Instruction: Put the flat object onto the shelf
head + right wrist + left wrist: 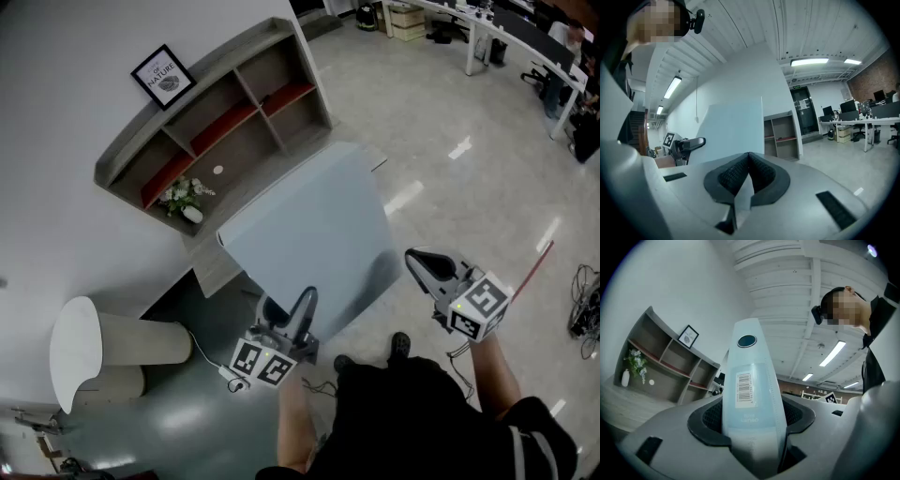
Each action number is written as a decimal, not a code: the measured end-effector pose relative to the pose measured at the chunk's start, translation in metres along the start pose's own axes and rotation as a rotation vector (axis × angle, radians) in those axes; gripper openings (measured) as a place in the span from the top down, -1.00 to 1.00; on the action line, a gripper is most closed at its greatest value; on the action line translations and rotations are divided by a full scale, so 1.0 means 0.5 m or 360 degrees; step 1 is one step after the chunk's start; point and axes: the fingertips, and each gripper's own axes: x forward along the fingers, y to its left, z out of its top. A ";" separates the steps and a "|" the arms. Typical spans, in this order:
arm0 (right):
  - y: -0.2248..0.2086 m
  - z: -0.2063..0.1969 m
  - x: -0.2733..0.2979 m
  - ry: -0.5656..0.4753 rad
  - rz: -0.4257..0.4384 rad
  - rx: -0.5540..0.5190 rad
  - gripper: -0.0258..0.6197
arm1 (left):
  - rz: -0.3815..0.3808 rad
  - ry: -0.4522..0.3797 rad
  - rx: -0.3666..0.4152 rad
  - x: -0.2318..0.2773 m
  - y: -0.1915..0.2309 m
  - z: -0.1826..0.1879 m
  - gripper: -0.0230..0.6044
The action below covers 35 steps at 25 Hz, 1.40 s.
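— What's nearest?
— The left gripper. It is clamped on the lower edge of the flat pale-blue board, with the barcode label just above its pads.
— And the other one?
— The right gripper is off to the board's right, jaws pressed together on nothing.
— Farther out?
— The board stands between the person and the shelf, not yet on it. A vase of flowers sits on the lowest level, and a framed picture on top.
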 end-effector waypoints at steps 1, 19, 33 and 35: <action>0.002 -0.002 -0.006 0.0003 0.0000 0.0000 0.89 | 0.0000 -0.0001 -0.0005 -0.001 -0.004 -0.003 -0.04; -0.010 0.002 -0.074 -0.0037 0.0071 0.0030 0.89 | -0.0005 0.0018 -0.0030 0.038 -0.092 -0.045 -0.03; 0.004 -0.029 -0.031 0.0035 0.0117 0.0068 0.89 | 0.0060 0.0046 -0.0062 0.026 -0.046 -0.059 -0.02; 0.007 -0.029 -0.011 0.0045 0.0122 0.0064 0.89 | 0.0060 0.0040 -0.0074 0.029 -0.025 -0.058 -0.02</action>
